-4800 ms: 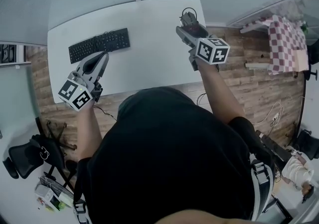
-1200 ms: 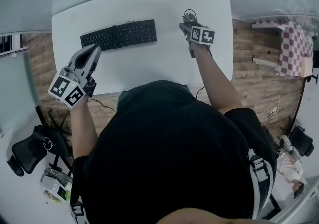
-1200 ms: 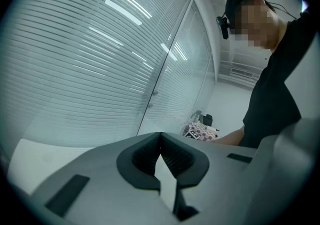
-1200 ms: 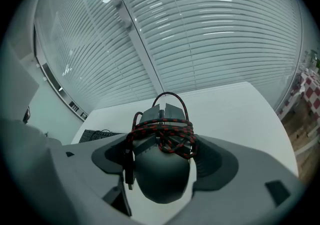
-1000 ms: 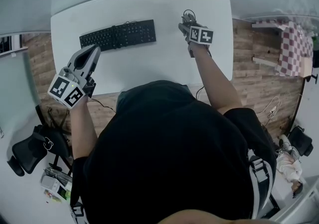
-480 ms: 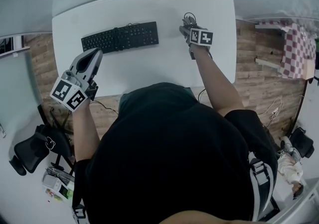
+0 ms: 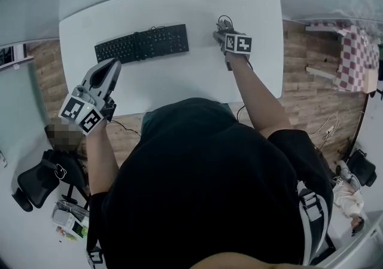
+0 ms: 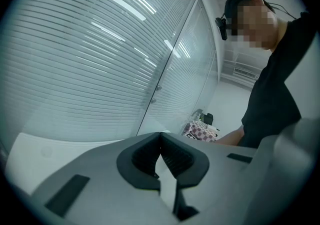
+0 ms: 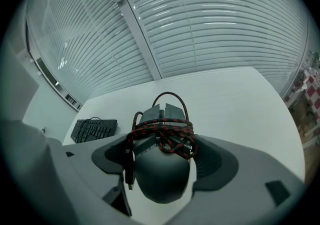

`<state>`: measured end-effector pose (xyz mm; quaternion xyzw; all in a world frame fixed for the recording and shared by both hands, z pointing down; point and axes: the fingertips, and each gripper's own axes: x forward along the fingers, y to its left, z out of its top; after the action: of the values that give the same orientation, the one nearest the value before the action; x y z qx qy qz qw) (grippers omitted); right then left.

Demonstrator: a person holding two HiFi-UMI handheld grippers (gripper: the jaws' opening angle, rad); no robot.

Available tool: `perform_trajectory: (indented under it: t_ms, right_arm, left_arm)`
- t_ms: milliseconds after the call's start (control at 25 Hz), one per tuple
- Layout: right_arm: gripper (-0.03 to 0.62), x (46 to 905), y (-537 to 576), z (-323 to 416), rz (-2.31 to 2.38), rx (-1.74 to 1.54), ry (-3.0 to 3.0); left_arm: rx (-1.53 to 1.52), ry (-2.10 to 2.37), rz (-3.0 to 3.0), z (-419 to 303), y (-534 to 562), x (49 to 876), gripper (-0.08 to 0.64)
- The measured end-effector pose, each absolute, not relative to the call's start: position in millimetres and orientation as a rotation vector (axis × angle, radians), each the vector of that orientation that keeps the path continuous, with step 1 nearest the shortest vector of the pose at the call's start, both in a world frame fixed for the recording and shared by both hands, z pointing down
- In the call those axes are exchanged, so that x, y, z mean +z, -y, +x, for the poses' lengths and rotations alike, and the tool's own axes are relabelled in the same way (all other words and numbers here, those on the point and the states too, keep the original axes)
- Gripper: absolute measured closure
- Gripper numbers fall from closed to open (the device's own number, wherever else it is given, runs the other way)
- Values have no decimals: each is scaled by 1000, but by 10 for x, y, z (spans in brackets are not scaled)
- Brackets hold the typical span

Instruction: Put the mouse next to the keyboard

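My right claw (image 9: 161, 119) is clamped on the dark grey, cable-wrapped mouse (image 9: 162, 181) near the white worktop's (image 7: 179, 85) right edge. It is well apart from the black keyboard (image 7: 142, 42), so the carry is still to do. My left claw (image 8: 161, 155) is together and empty.

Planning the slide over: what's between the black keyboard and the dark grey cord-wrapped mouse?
Nothing: the head view shows only bare white table between the black keyboard and the dark grey cord-wrapped mouse held in the right gripper.

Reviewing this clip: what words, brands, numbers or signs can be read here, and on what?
No text is readable.
Keyboard: key legends too small to read.
Left hand-held gripper and right hand-held gripper: only square black-and-white patterns, no letters.
Mouse: no brand shows.
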<state>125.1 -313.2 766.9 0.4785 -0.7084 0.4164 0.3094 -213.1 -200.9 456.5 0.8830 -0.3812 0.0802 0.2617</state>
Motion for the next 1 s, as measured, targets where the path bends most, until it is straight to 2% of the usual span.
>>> perform_trajectory:
  t_ms: [1000]
  right_arm:
    - [187, 7950, 3076, 1233, 1228, 1020, 1785]
  left_arm:
    - [213, 1042, 2367, -2183, 1979, 4627, 538]
